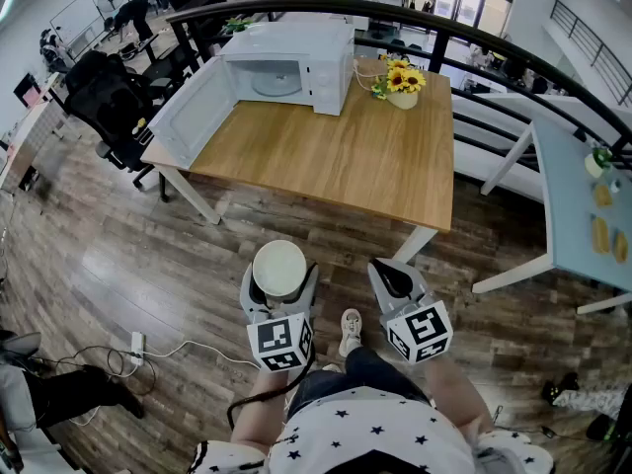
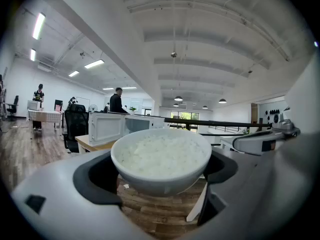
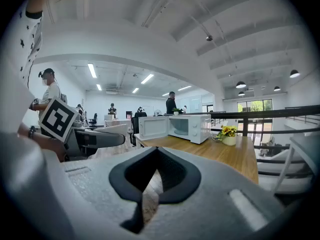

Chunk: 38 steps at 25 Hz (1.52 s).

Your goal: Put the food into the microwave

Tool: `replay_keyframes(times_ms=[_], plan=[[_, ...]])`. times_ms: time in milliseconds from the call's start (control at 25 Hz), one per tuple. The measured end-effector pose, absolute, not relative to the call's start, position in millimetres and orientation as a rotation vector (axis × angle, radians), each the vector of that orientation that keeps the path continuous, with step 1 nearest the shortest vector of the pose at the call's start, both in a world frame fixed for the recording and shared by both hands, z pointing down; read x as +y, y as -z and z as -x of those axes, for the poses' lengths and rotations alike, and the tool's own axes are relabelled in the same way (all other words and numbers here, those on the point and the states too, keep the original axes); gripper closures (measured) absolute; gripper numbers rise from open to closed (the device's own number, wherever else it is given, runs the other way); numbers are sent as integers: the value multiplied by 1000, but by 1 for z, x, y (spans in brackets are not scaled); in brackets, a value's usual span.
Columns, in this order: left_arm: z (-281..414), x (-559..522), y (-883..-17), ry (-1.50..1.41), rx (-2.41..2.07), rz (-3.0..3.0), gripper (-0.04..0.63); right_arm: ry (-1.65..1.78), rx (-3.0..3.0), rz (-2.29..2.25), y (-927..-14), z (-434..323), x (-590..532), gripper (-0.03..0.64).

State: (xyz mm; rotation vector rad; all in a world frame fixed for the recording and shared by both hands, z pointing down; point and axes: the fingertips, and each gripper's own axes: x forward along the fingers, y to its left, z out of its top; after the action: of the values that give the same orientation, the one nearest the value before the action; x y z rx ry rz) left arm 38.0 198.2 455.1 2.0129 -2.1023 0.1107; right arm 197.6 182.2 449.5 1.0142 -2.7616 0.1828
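Left claw [image 2: 161, 170] is noted spread wide and clamped on a white bowl of rice [image 2: 160, 156]. The bowl's sides are pressed by the dark pads [image 2: 95, 180] on either flank. The bowl is carried upright and level, heaped nearly to the rim. In the head view it is seen above the wood-plank floor [image 1: 148, 255], well short of the table [image 1: 346, 161]. Right claw [image 3: 155, 170] is recorded closed with nothing between its jaws. The tips are met, and only a thin sliver of floor is seen lower down. It is held just beside the left claw, on that claw's right, and both are aimed toward the table. A white microwave [image 1: 296, 67] is observed at the table's far left corner. Its door [image 1: 193, 117] is swung fully open to the left, and a glass turntable [image 1: 276, 80] is visible inside. A pot of sunflowers [image 1: 400, 84] is placed just to the right of the microwave.
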Motion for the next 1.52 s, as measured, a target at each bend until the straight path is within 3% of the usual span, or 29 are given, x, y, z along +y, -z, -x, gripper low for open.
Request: replay_keyframes(times_ms=[320,1520], plan=[[-53,277,-447,-85,-2122,-1991,111,-137,-2770,-951,-445,-212,265,611],[-13,313,-424,-57,-2154,-2036,112,-155,-2837,-917,-433,-158,302,611]])
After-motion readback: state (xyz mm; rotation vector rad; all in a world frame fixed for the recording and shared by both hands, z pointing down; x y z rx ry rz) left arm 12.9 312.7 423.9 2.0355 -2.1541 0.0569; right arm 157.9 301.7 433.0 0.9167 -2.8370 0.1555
